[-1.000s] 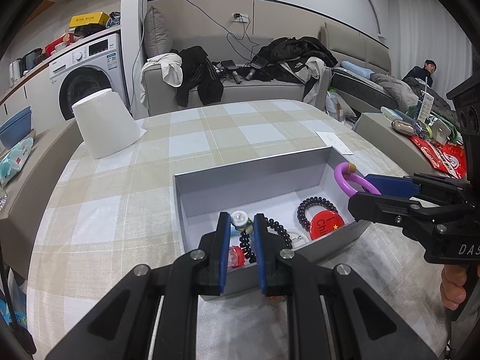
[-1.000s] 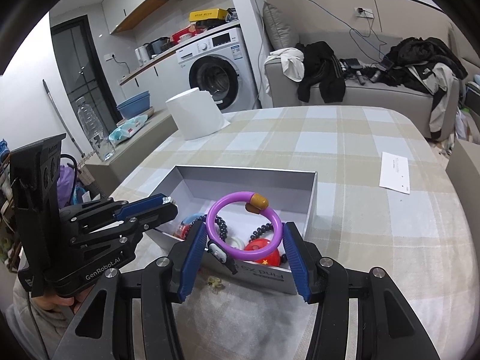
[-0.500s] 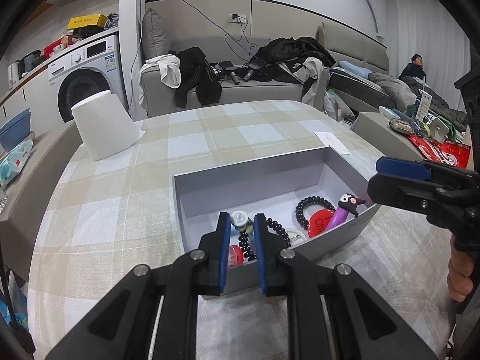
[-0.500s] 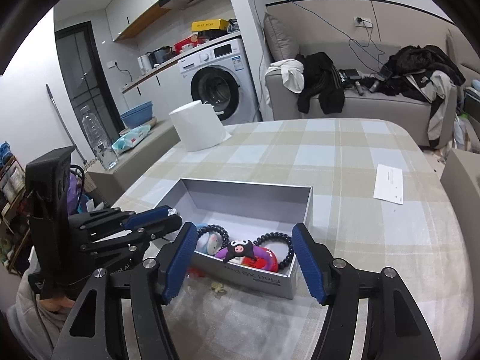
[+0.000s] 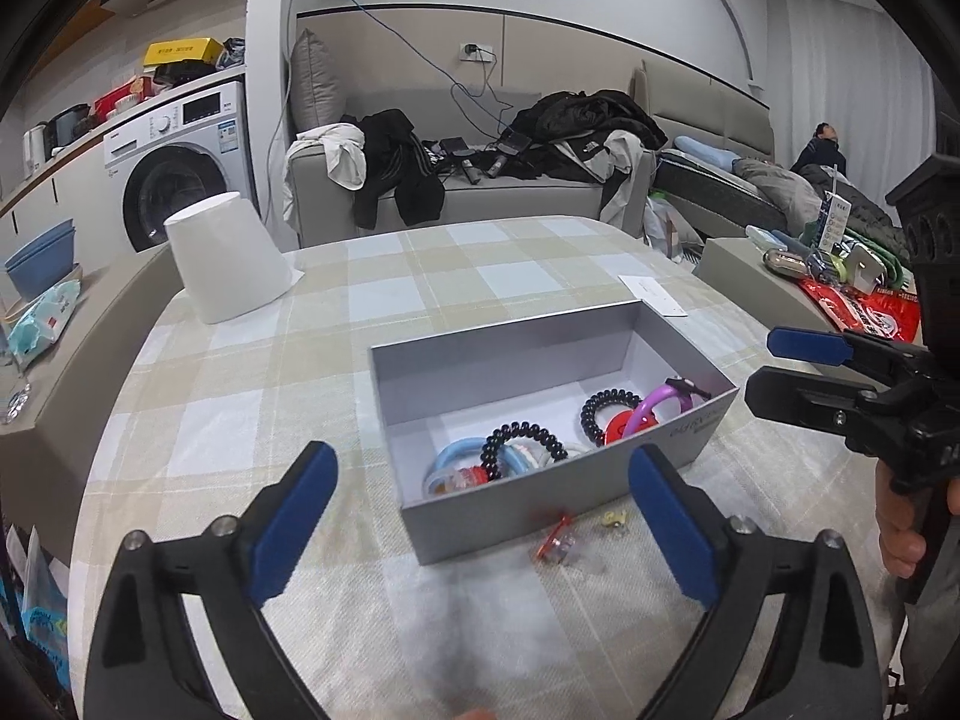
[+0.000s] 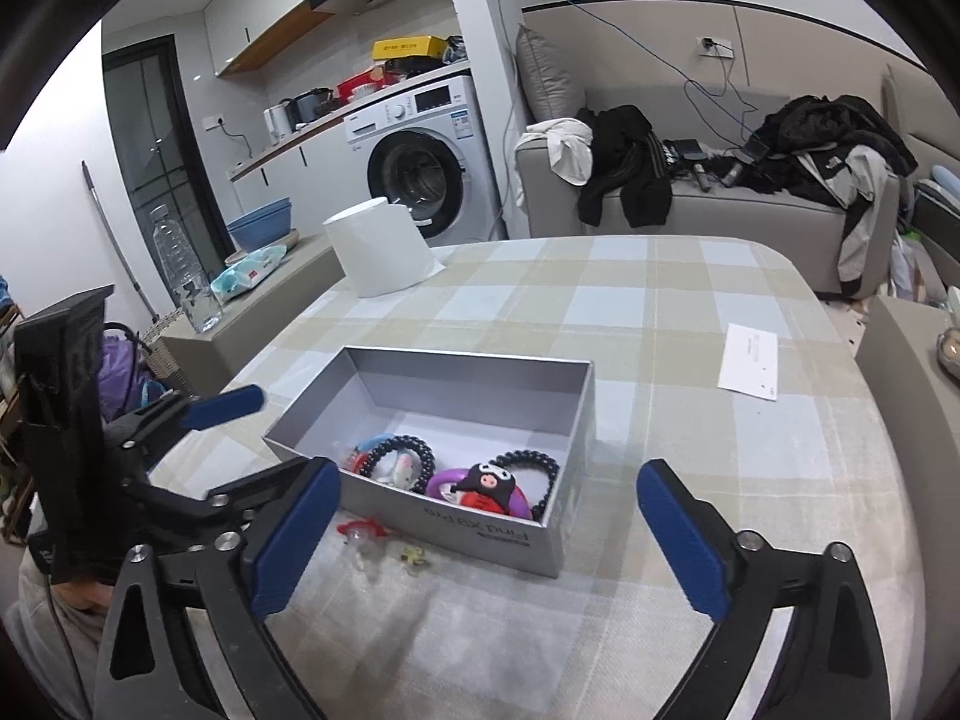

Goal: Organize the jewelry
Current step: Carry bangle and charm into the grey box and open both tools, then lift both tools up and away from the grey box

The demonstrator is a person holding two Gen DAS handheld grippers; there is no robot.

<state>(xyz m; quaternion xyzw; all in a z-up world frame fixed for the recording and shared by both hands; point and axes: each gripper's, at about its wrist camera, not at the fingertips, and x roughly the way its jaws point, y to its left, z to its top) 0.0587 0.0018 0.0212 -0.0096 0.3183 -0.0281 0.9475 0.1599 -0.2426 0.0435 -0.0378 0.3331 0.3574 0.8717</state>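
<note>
- My left tongs (image 5: pixel 480 516) angle down at the table, jaws opening wide, nothing between them.
- My right tongs (image 6: pixel 489 531) likewise, opening, empty.
- Grey cardboard box (image 6: pixel 480 531) holds the purple plastic ring (image 6: pixel 447 480) and black beaded bands (image 5: pixel 523 441).
- Small red clip (image 5: pixel 555 540) lies outside on checked cloth (image 5: pixel 390 288).

Both cameras sit close above the table (image 5: pixel 420 276), angled down toward the sofa (image 6: pixel 690 210); both share the grey box (image 5: pixel 540 354) (image 6: pixel 456 372); each sees the other's gripper.
</note>
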